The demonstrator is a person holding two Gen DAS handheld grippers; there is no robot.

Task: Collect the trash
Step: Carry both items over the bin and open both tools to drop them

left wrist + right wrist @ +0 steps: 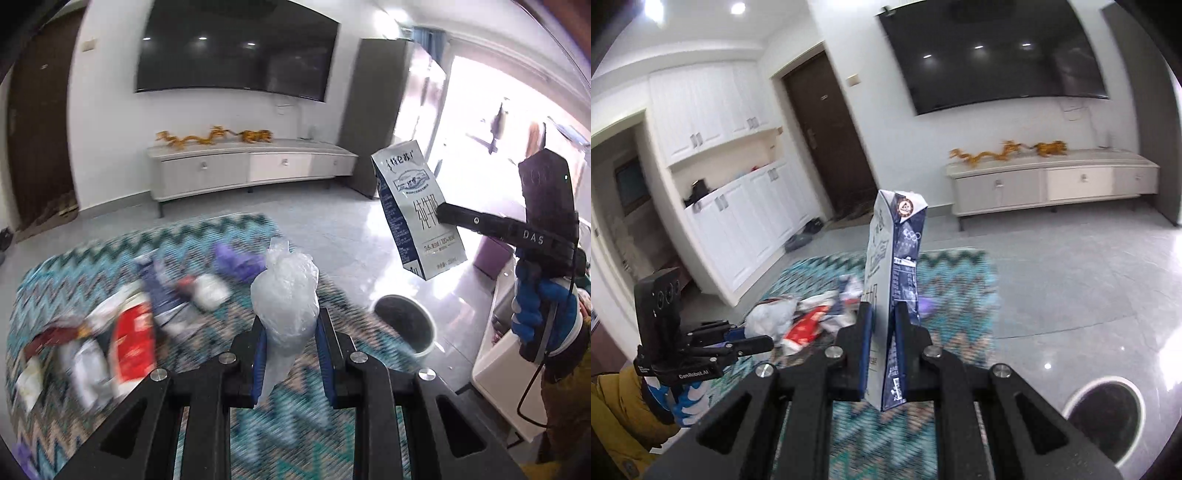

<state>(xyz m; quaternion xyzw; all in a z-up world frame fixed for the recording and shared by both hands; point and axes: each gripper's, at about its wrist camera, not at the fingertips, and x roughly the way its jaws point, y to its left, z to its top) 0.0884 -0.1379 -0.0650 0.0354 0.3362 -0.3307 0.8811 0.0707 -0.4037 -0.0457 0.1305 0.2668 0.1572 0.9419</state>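
A zigzag rug (229, 236) in teal, white and tan lies on a glossy pale grey tiled floor (1071, 280), and everything else is placed from it. On the rug sits a blurred heap of trash (122, 332): red and white packets, dark blue wrappers and a purple scrap at its far side. Beyond the rug's far edge a low white cabinet (251, 170) stands against the wall, with a golden dragon ornament (214, 136) on top and a large dark television (236, 51) mounted above. To the far left of the rug are a dark brown door (827, 140) and white cupboards (731, 206). Just off the rug's near right corner stands a round white bin (404, 325) with a dark inside.

The left claw (288, 332) is closed on a crumpled clear plastic bag (284, 291), held up over the rug's near edge. The right claw (882, 325) grips a blue and white milk carton (894, 280) upright, above the floor to the rug's right, higher than the bin. A hand in a blue and white glove (543, 314) holds that tool.
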